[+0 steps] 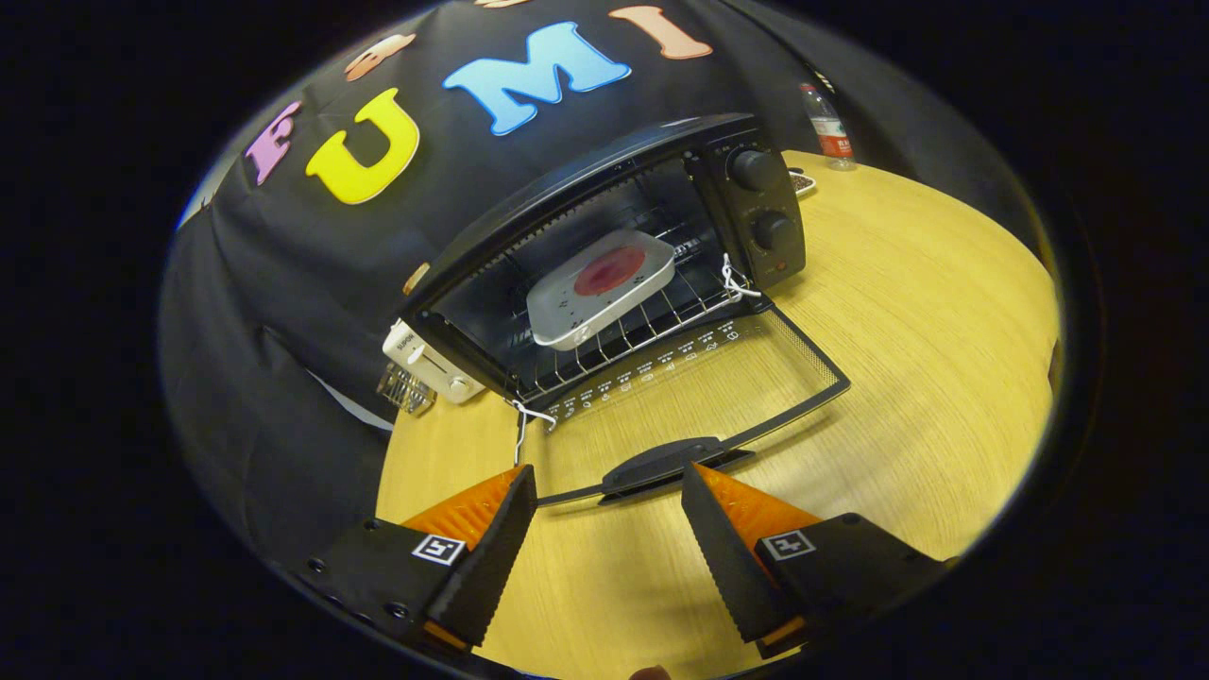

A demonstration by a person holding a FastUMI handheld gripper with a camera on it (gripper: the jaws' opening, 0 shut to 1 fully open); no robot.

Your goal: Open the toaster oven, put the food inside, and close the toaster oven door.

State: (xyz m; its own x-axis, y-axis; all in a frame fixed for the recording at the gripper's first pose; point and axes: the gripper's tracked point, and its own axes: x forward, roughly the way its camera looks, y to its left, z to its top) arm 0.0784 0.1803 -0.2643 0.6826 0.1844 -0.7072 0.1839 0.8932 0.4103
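So there's one toaster oven (604, 255) sitting on the round wooden table (926, 312), and its glass door (704, 378) is dropped all the way down, lying flat out toward the fingers. Inside, on the wire rack (652, 316), there's one white square plate (600, 288) with a single round reddish piece of food (609, 271) in the middle of it. The oven has two knobs (756, 170) stacked on its control panel, plus two bits of white string (732, 280) tied at the door's hinge corners, one each side. The door's one dark handle (671, 463) sits just ahead of the fingertips, roughly lined up with the gap between them. The gripper (609, 496) is spread wide with nothing in it, both fingers apart and not touching the handle as far as I can tell. Moving outward: one small white appliance (430, 364) tucked beside the oven's far side with something clear (406, 389) next to it, and one plastic bottle (829, 127) with a red label standing at the table's far edge, well apart from the oven. Some small flat thing next to the bottle, too hidden to tell.
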